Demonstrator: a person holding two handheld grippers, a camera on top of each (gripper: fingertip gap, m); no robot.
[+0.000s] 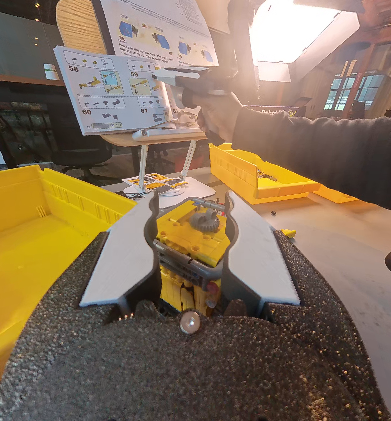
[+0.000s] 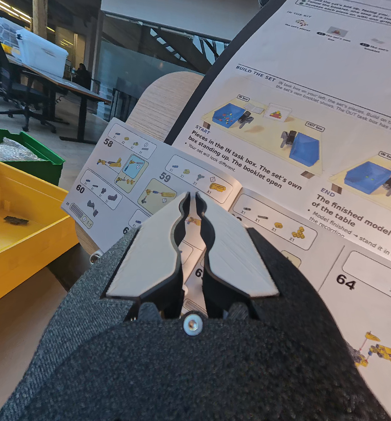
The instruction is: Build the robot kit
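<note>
My left gripper (image 1: pixel 192 201) is shut on a yellow and grey brick model (image 1: pixel 190 239) with a grey gear (image 1: pixel 204 219) on top; the model sits between both fingers above the table. My right gripper (image 2: pixel 192 193) is shut with only a thin gap at the tips and nothing visible between them. It points at the open instruction booklet (image 2: pixel 144 177) near its centre fold. In the left wrist view a gloved hand holds that right gripper (image 1: pixel 167 76) in front of the booklet (image 1: pixel 112 91), which rests on a white stand (image 1: pixel 167 134).
A large yellow bin (image 1: pixel 30 227) sits to the left and another yellow bin (image 1: pixel 269 182) to the far right. A small yellow piece (image 1: pixel 288 232) and a black piece (image 1: pixel 273 213) lie on the table. A printed sheet (image 2: pixel 303 114) stands behind the booklet. A green bin (image 2: pixel 41 152) is behind the yellow bin (image 2: pixel 19 250). About 30 cm separates my left fingertips from my right.
</note>
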